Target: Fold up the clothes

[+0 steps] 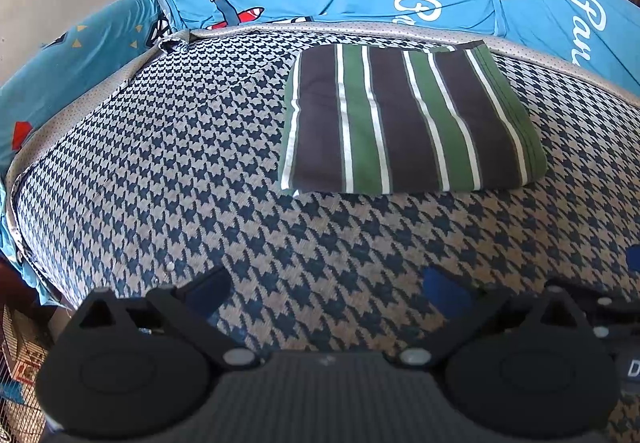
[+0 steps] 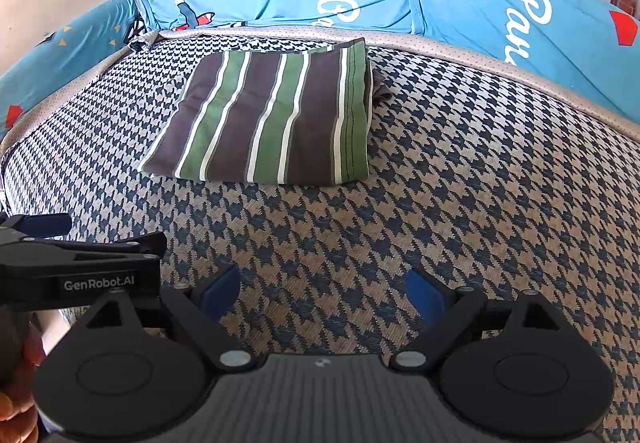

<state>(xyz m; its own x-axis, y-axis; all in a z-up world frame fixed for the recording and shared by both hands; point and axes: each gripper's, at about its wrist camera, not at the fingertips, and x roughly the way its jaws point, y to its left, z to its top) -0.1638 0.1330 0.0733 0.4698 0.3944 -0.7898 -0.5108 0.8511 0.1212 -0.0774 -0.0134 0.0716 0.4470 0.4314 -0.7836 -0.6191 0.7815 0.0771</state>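
The striped folded garment (image 2: 272, 119) is left flat on the houndstooth bed (image 2: 480, 183), at twelve o'clock; folding seems finished. Both left gripper (image 1: 328, 291) and right gripper (image 2: 324, 295) are held with jaws apart, empty.

One folded cloth (image 1: 408, 119) — two grippers (image 1: 328, 291)

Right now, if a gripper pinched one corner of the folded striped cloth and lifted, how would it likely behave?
The striped cloth is soft fabric in layers, so it would probably droop and unfold. It looks thin and likely light. Pushed instead, it would probably bunch, since the woven checked cushion looks grippy.
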